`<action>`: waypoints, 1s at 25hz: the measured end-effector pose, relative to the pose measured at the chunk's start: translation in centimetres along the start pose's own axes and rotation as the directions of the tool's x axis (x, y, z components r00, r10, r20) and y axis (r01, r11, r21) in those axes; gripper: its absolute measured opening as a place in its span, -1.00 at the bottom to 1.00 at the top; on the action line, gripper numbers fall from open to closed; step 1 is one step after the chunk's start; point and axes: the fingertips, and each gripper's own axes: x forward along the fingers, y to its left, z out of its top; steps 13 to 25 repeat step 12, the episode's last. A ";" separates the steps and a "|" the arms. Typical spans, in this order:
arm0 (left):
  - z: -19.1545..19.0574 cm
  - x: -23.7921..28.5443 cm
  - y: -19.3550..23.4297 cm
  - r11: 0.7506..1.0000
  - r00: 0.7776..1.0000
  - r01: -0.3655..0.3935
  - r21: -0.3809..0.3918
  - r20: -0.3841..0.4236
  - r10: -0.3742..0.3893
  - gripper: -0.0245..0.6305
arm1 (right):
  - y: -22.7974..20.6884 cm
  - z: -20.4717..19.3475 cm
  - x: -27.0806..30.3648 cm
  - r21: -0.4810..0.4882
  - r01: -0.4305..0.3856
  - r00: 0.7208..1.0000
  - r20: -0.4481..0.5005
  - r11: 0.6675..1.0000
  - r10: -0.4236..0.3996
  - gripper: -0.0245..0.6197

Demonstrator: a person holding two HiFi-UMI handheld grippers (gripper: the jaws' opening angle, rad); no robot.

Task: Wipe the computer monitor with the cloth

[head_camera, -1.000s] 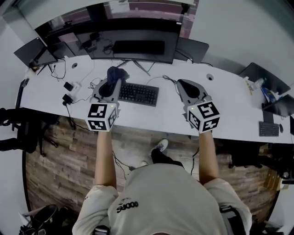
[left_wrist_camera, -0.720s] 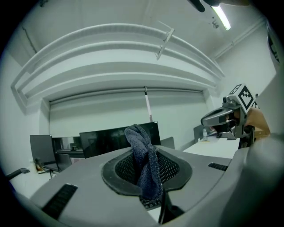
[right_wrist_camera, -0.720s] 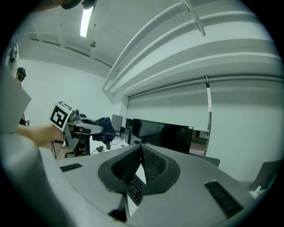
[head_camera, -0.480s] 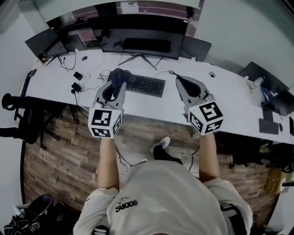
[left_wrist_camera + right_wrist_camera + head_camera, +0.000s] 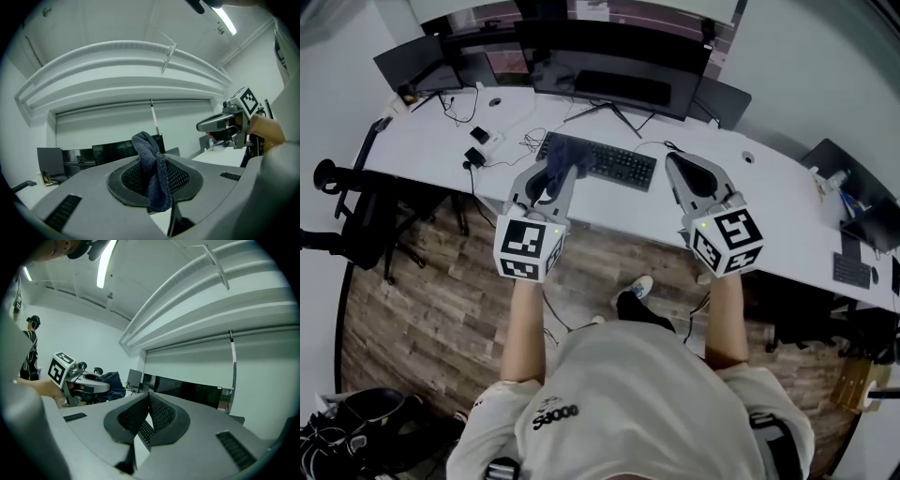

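Observation:
A wide dark monitor [image 5: 614, 67] stands at the back of the white desk [image 5: 787, 202], with a black keyboard [image 5: 602, 159] in front of it. My left gripper [image 5: 551, 174] hovers over the keyboard's left end, shut on a dark blue cloth [image 5: 560, 169]. In the left gripper view the cloth [image 5: 151, 168] hangs bunched between the jaws, the monitor [image 5: 117, 151] far beyond. My right gripper [image 5: 677, 165] is over the desk to the keyboard's right. Its jaws meet with nothing between them [image 5: 149, 398], and the monitor [image 5: 187, 391] shows ahead.
Smaller screens flank the monitor on the left [image 5: 417, 61] and the right [image 5: 722, 98]. Cables and power adapters [image 5: 478, 150] lie on the desk's left part. An office chair [image 5: 342, 234] stands at far left on the wood floor. Another keyboard [image 5: 853, 270] lies far right.
Both grippers have drawn back from the monitor toward the desk's near edge. The cloth stays pinched in the left gripper. The right gripper stays shut.

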 end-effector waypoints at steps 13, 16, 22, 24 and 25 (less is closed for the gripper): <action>-0.6 -2.7 1.0 1.000 1.000 -0.014 -0.008 -0.004 0.013 -0.68 | 3.9 -0.4 0.6 -0.016 -0.061 0.998 -0.021 0.998 0.060 -0.91; -0.6 -2.7 1.0 1.000 1.000 -0.014 -0.008 -0.004 0.013 -0.68 | 3.9 -0.4 0.6 -0.016 -0.061 0.998 -0.021 0.998 0.060 -0.91; -0.6 -2.7 1.0 1.000 1.000 -0.014 -0.008 -0.004 0.013 -0.68 | 3.9 -0.4 0.6 -0.016 -0.061 0.998 -0.021 0.998 0.060 -0.91; -0.6 -2.7 1.0 1.000 1.000 -0.014 -0.008 -0.004 0.013 -0.68 | 3.9 -0.4 0.6 -0.016 -0.061 0.998 -0.021 0.998 0.060 -0.91; -0.6 -2.7 1.0 1.000 1.000 -0.014 -0.008 -0.004 0.013 -0.68 | 3.9 -0.4 0.6 -0.016 -0.061 0.998 -0.021 0.998 0.060 -0.91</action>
